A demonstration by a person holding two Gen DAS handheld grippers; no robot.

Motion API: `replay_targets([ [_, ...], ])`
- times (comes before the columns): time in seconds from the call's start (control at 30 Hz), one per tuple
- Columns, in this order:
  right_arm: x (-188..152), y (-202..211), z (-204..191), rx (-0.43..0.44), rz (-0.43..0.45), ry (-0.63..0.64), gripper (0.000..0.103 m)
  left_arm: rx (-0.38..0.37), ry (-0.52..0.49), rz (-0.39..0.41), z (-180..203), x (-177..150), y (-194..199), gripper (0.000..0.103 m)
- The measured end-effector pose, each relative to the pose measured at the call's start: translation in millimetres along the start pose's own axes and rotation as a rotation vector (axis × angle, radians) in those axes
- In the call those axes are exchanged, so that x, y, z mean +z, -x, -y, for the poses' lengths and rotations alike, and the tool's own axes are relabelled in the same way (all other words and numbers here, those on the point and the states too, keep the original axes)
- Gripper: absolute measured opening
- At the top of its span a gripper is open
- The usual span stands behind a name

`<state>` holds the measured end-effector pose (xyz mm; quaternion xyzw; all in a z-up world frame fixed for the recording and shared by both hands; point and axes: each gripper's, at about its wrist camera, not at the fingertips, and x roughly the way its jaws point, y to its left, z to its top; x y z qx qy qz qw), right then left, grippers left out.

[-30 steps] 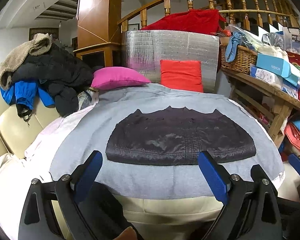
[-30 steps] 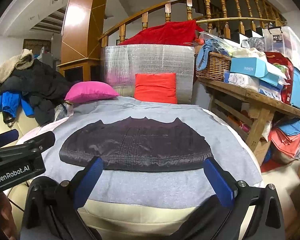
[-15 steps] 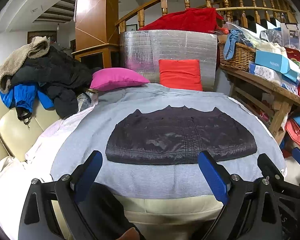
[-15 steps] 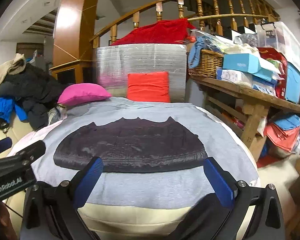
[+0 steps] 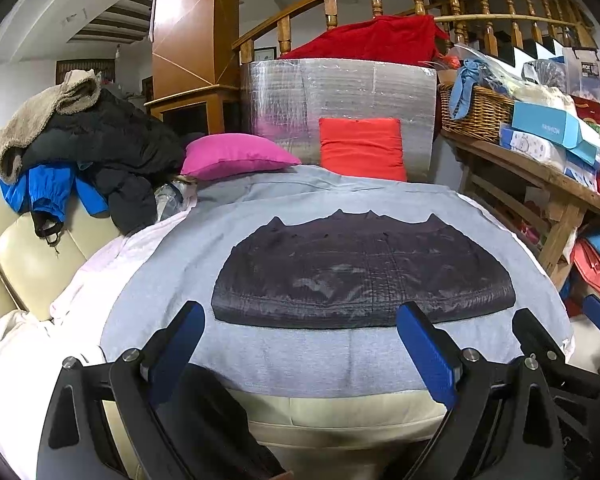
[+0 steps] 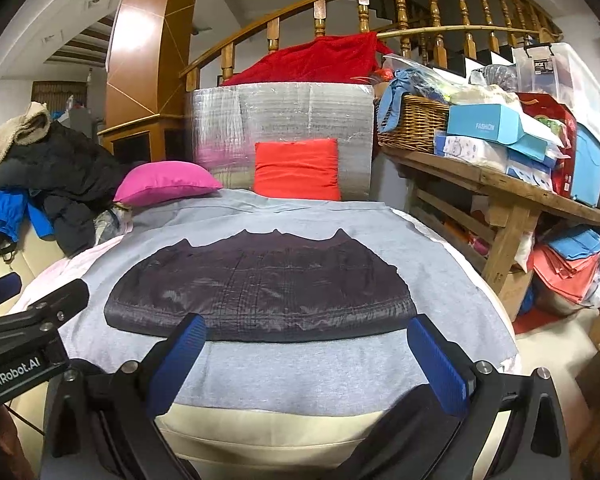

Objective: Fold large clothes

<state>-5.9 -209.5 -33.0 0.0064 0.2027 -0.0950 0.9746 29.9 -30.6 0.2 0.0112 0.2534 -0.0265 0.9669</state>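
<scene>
A dark, shiny garment (image 5: 364,276) lies flat in a folded half-oval on a grey cloth (image 5: 300,356) that covers a cream cushion. It also shows in the right wrist view (image 6: 260,292) on the grey cloth (image 6: 300,372). My left gripper (image 5: 300,352) is open and empty, hovering just before the garment's near edge. My right gripper (image 6: 304,360) is open and empty at the same near edge. The right gripper's fingers (image 5: 540,336) show at the right of the left wrist view, and the left gripper's body (image 6: 24,336) shows at the left of the right wrist view.
A pile of dark and blue coats (image 5: 80,160) lies on the cream sofa at left. A pink pillow (image 5: 236,156) and a red pillow (image 5: 362,148) sit behind the cloth. A cluttered wooden table (image 6: 500,184) stands at right, with clothes stacked under it.
The right gripper has drifted slightly left, closer to the left gripper. The left gripper has barely moved. The garment lies as before.
</scene>
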Motion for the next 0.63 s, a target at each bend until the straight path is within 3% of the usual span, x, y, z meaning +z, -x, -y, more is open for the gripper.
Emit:
replay_targets([
  [0.17,3.2,-0.3,0.7,-0.008,0.001,0.002,0.102,-0.02,0.003,0.007,-0.3,-1.0,0.5,0.103],
  [0.63,2.3,-2.3,1.7,-0.01,-0.007,-0.005,0.102,-0.015,-0.025,0.035,5.0,-2.9,5.2,0.103],
])
